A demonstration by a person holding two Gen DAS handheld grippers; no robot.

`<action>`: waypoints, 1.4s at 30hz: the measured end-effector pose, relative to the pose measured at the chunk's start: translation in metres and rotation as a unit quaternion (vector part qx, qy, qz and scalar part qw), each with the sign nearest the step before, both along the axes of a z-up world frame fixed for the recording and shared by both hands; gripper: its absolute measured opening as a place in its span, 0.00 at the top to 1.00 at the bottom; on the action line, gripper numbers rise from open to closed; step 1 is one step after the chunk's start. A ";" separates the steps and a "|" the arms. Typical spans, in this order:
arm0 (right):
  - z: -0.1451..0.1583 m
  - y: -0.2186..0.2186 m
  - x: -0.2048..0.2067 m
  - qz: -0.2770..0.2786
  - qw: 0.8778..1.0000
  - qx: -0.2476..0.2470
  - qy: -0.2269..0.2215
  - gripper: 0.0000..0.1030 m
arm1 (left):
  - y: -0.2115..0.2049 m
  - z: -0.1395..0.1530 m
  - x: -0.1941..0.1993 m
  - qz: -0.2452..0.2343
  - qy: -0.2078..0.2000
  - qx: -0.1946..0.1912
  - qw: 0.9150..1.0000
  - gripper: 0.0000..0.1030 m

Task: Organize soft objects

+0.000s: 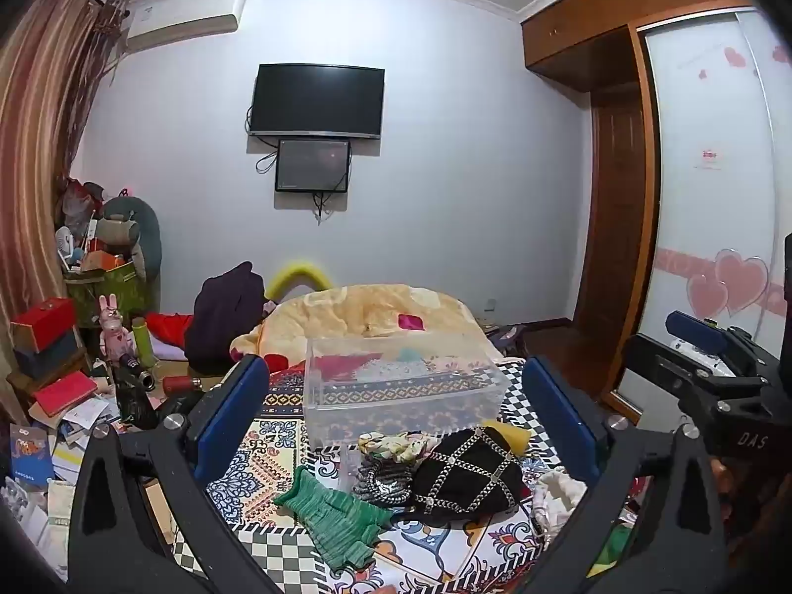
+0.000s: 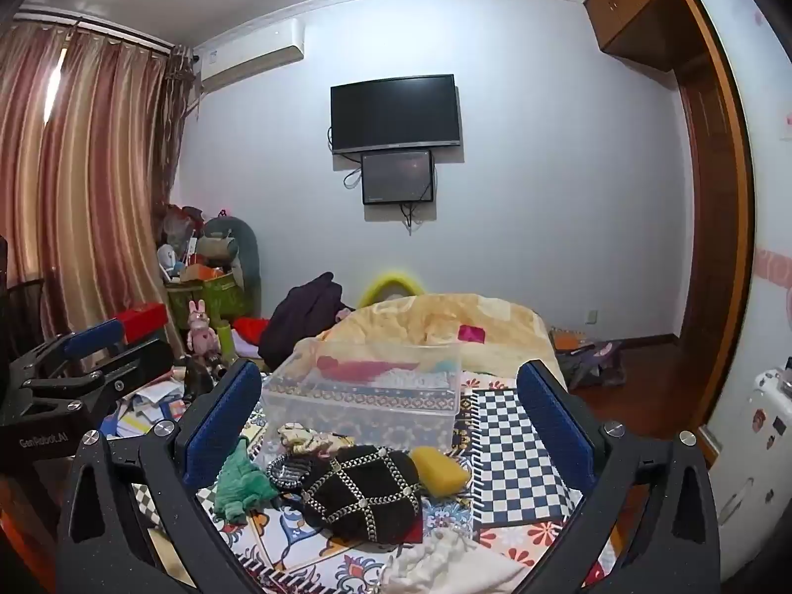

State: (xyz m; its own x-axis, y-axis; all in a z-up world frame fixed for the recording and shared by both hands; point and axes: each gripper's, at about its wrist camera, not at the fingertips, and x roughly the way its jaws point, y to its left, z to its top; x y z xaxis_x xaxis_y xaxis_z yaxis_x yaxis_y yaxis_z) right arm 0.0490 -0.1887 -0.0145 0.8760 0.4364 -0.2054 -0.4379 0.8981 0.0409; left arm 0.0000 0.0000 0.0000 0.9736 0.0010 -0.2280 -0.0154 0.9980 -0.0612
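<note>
Green cloth (image 1: 336, 519) nearest | black hat (image 1: 468, 475) beside | left gripper (image 1: 396, 425) agape | right gripper (image 2: 391, 425) agape, both empty

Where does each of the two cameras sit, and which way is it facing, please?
Left wrist: on the left gripper, facing across the bed to the TV; open blue fingers frame it, right gripper at right.
Right wrist: on the right gripper, same heading; left gripper at left.
Shared: clear box, black hat.

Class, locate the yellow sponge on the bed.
In the right wrist view the yellow sponge lies right of the black chain-trimmed hat, before the clear plastic box.
</note>
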 end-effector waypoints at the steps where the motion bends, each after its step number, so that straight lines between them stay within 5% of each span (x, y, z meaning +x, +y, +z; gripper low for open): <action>1: -0.001 0.001 -0.001 0.000 1.000 -0.002 -0.008 0.00 | 0.000 0.000 0.000 0.000 -0.003 0.002 1.000 0.00; 42: 0.005 0.007 -0.009 0.008 1.000 -0.014 -0.024 0.00 | -0.002 0.006 -0.006 -0.005 -0.011 0.004 1.000 0.00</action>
State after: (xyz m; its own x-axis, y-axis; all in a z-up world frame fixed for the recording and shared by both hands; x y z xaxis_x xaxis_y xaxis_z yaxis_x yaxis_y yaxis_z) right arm 0.0401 -0.1820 -0.0097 0.8778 0.4457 -0.1757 -0.4536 0.8912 -0.0051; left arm -0.0059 -0.0021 0.0062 0.9786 -0.0063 -0.2059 -0.0047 0.9986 -0.0529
